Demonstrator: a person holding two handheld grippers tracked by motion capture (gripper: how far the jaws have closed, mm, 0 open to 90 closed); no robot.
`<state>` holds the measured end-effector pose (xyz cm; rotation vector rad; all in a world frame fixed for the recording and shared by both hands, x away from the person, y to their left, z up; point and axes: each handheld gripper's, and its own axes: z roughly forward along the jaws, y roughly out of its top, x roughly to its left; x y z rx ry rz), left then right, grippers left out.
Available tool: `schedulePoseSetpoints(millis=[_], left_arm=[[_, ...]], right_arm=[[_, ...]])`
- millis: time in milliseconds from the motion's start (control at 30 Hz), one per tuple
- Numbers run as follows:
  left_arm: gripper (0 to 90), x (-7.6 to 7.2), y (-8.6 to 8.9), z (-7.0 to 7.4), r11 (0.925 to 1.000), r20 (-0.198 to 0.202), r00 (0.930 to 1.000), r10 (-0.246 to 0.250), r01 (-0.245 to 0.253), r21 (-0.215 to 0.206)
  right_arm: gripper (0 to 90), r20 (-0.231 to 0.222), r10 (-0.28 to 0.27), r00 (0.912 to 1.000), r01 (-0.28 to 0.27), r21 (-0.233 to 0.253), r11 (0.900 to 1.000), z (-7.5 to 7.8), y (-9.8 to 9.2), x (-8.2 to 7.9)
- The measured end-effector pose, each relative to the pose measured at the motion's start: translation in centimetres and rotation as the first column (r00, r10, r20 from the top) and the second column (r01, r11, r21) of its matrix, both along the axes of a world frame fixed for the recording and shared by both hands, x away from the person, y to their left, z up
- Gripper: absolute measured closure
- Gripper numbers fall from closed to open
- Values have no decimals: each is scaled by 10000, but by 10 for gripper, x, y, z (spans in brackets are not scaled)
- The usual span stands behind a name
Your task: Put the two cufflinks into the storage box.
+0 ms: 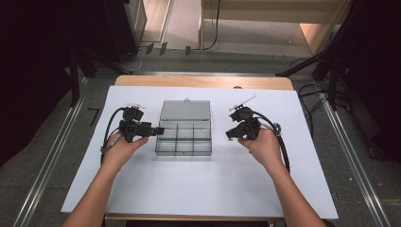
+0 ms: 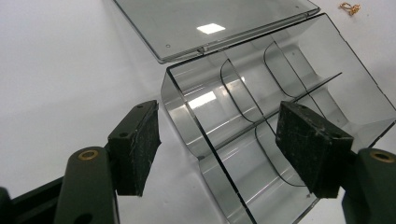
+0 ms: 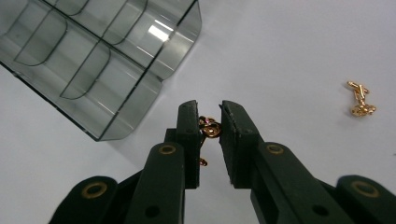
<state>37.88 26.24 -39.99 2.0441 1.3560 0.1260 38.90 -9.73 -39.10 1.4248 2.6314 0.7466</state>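
Note:
A smoky clear compartment box (image 1: 183,150) stands mid-table, its lid (image 1: 185,110) lying open flat behind it. My left gripper (image 1: 155,130) is at the box's left end, open. In the left gripper view its jaws (image 2: 224,144) straddle the box's end wall (image 2: 205,140), one pad (image 2: 135,144) outside and the other over the compartments. My right gripper (image 1: 230,135) hovers right of the box, shut on a small gold cufflink (image 3: 210,128) between its pads. A second gold cufflink (image 3: 360,100) lies on the white sheet, also visible beyond the box (image 2: 350,8).
A white sheet (image 1: 198,184) covers the wooden table (image 1: 203,81). The box's dividers (image 3: 93,70) form several empty compartments. Dark stands and cables surround the table on the floor.

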Motion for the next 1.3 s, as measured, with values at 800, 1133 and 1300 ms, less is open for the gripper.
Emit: schedulePoseSetpoints(millis=[800,1133,1300], left_arm=[[313,-1,2,-2,10000,-45,10000,53,-53,44],[313,-1,3,-2,10000,-76,10000,50,-49,41],[313,-1,2,-2,10000,-65,9999,78,-78,42]], right_arm=[[797,382,752,9964,-764,328,9965,13,27,-11],[796,482,1174,9919,-1188,274,9925,13,44,-17],[796,508,1398,9889,-1409,173,9899,9,53,-18]])
